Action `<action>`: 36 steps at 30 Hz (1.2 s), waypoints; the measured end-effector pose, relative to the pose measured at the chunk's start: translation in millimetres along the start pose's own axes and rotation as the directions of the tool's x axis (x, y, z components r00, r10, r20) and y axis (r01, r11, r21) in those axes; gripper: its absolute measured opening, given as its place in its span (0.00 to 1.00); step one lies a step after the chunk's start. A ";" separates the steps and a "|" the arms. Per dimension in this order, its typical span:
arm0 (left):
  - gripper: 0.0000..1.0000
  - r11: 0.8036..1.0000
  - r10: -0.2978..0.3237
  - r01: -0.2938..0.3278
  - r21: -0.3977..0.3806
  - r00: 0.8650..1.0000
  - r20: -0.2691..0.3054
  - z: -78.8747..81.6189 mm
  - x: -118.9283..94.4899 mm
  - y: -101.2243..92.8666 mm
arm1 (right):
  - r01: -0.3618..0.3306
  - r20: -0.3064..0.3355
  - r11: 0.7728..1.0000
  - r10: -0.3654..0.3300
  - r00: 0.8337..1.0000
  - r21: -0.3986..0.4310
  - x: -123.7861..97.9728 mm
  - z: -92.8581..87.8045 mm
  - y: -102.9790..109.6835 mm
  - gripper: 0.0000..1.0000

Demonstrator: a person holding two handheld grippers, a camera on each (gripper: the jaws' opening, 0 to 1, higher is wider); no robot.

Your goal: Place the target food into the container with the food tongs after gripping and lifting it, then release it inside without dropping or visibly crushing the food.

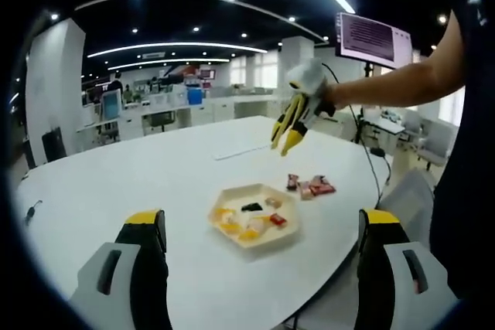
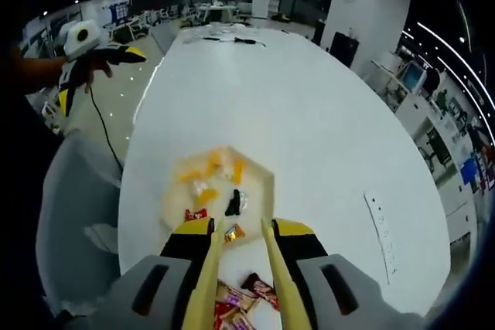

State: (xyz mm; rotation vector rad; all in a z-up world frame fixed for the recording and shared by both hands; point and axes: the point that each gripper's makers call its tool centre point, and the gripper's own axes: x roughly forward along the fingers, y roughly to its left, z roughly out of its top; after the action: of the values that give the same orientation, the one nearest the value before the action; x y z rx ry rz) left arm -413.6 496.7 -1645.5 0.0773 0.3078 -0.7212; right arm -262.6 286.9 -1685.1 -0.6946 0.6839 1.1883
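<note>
A cream hexagonal tray [image 1: 232, 194] sits near the table's edge and holds several small snacks, one of them black. Loose wrapped snacks [image 1: 311, 186] lie on the table beside it. My left gripper [image 1: 261, 222] stands open with nothing between its wide-apart jaws. My right gripper [image 1: 290, 125], in a person's hand, hangs above the table beyond the tray. In the right gripper view, my right gripper [image 2: 244, 229] is shut on yellow food tongs [image 2: 210, 268]. The tongs' tips are apart and hold nothing. They hover over the tray [image 2: 259, 171] near its edge, with the loose snacks [image 2: 240, 299] below. The left gripper [image 2: 97, 56] shows far left.
The large white table [image 1: 155, 175] has a white power strip [image 1: 241, 151] lying on it, the same power strip [image 2: 384, 233] near the far edge in the right gripper view. A grey chair [image 2: 73, 206] stands off the table's edge. A monitor [image 1: 373, 39] hangs behind the person's arm.
</note>
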 end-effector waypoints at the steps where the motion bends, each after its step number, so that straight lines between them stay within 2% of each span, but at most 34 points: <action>1: 0.99 1.000 0.002 -0.002 0.000 1.000 0.001 -0.1 0.5 -0.4 | 0.003 0.001 1.000 -0.003 1.000 0.001 -2.5 -2.8 0.1 0.28; 10: 0.99 1.000 -0.009 0.009 0.005 1.000 0.000 2.0 11.3 -12.4 | 0.040 0.023 0.999 -0.041 0.999 0.037 -26.4 -25.7 -3.7 0.28; 16: 0.99 1.000 -0.019 0.019 0.014 1.000 0.001 8.5 19.5 -14.4 | 0.066 0.031 0.995 -0.068 0.997 0.073 -39.8 -41.3 -7.5 0.29; 25: 0.99 0.999 -0.030 0.030 0.024 1.000 -0.002 9.8 26.7 -18.5 | 0.117 0.044 0.985 -0.124 0.991 0.127 -63.1 -65.0 -13.8 0.29; 36: 0.99 0.999 -0.030 0.031 0.022 0.999 -0.010 5.4 25.4 -19.5 | 0.156 0.012 0.977 -0.159 0.987 0.143 -79.3 -95.0 -9.1 0.29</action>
State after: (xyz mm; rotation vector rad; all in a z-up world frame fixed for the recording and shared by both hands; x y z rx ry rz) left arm -407.2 464.9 -1647.3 0.0968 0.3104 -0.7547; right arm -282.3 164.5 -1680.1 -0.6029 0.6742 0.9911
